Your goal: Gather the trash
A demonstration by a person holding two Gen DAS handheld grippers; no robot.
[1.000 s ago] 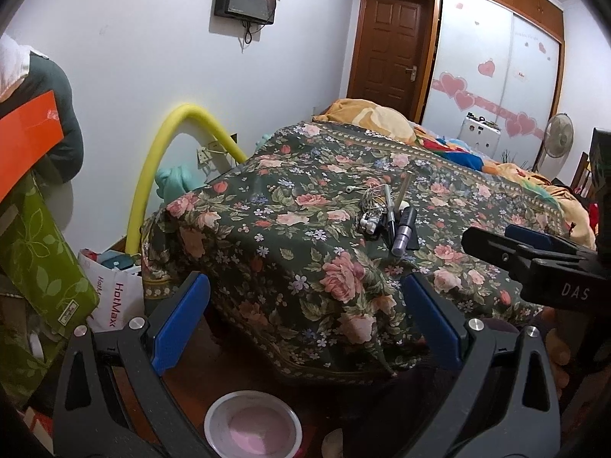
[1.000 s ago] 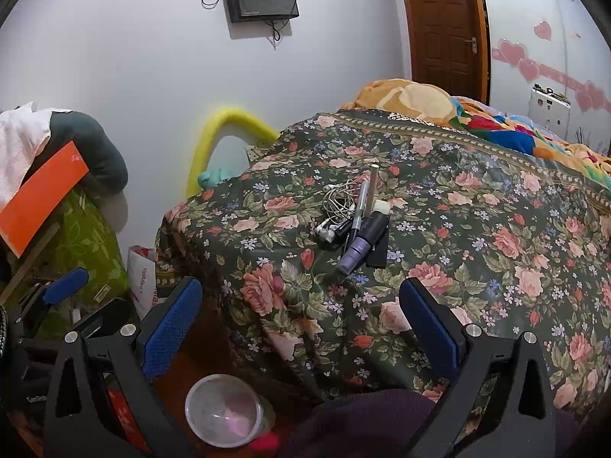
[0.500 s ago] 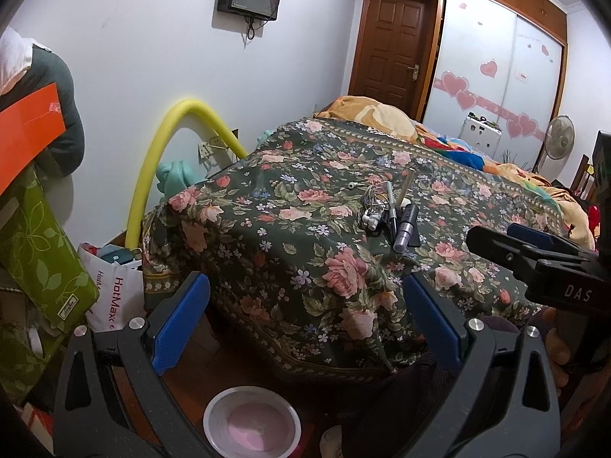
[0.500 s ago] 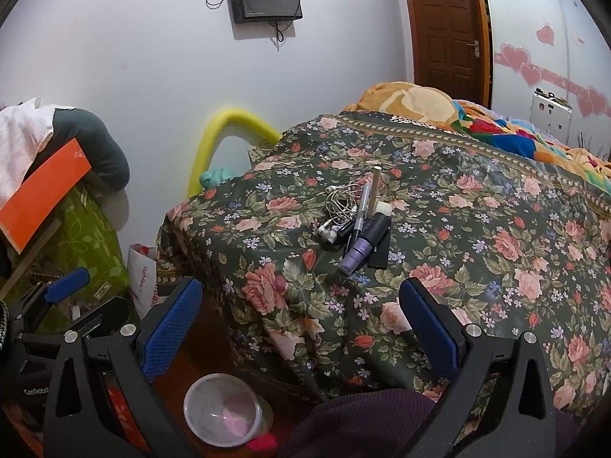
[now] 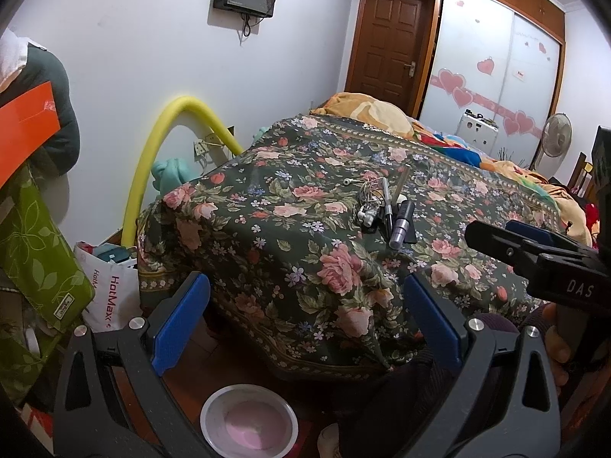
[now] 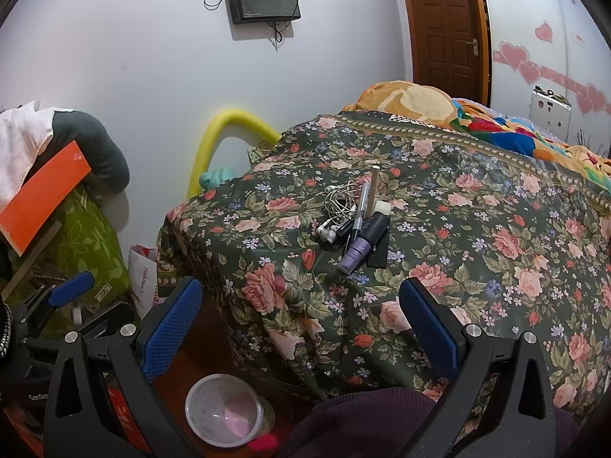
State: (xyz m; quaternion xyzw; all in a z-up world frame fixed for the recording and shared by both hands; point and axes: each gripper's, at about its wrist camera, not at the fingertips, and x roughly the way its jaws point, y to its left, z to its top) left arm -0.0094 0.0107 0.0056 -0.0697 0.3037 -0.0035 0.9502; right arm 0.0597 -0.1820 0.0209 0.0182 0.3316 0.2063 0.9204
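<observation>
A small pile of items lies on the floral bedspread (image 5: 305, 252): a purple tube (image 6: 362, 244) (image 5: 401, 225), a silver pen (image 6: 359, 213), a beige stick (image 6: 374, 187), tangled white earphones (image 6: 338, 206) (image 5: 368, 206) and a flat black piece (image 6: 380, 252). A clear plastic cup (image 6: 225, 412) (image 5: 250, 418) with a pink bottom stands on the floor below the bed corner. My left gripper (image 5: 305, 324) is open and empty, in front of the bed corner. My right gripper (image 6: 301, 320) is open and empty, short of the pile.
A yellow foam tube (image 5: 164, 145) arches against the wall left of the bed. Bags and a green leaf-print sack (image 5: 38, 252) crowd the left. A white HotMax bag (image 5: 107, 286) sits by the bed corner. A brown door (image 5: 389, 38) and a fan (image 5: 555, 137) stand behind.
Both views have shifted slightly, with the bed and pile drawing a little nearer. Both grippers stay open and nothing has been picked up.
</observation>
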